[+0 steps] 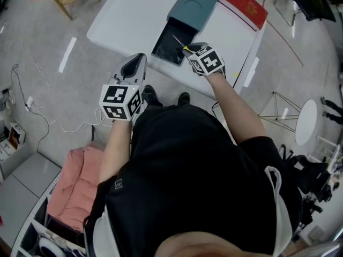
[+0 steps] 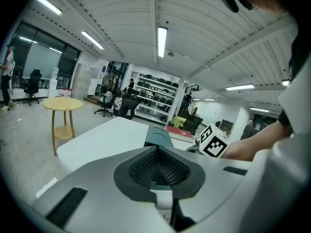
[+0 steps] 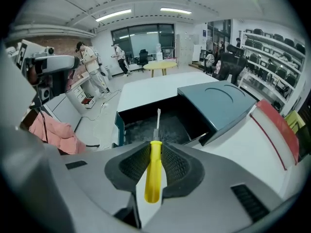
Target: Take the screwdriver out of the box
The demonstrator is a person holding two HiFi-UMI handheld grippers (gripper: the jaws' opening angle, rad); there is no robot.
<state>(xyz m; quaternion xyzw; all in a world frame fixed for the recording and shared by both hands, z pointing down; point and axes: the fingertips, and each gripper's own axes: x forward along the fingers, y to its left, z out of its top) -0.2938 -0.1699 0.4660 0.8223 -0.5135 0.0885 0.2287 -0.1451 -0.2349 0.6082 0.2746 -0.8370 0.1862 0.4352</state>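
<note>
The right gripper [image 3: 155,149] has its jaws clamped on the yellow handle of the screwdriver [image 3: 153,178]. The shaft runs straight ahead along the jaws, tip over the open box [image 3: 119,127] at the near edge of the surface [image 1: 134,20]. The left gripper [image 2: 156,154] hangs to the left, jaws together and empty (plainly the farther one). No writing is legible.

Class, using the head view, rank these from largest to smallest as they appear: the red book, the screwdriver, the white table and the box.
1. white table
2. box
3. red book, clearly smaller than the box
4. screwdriver, a thin sliver
</note>
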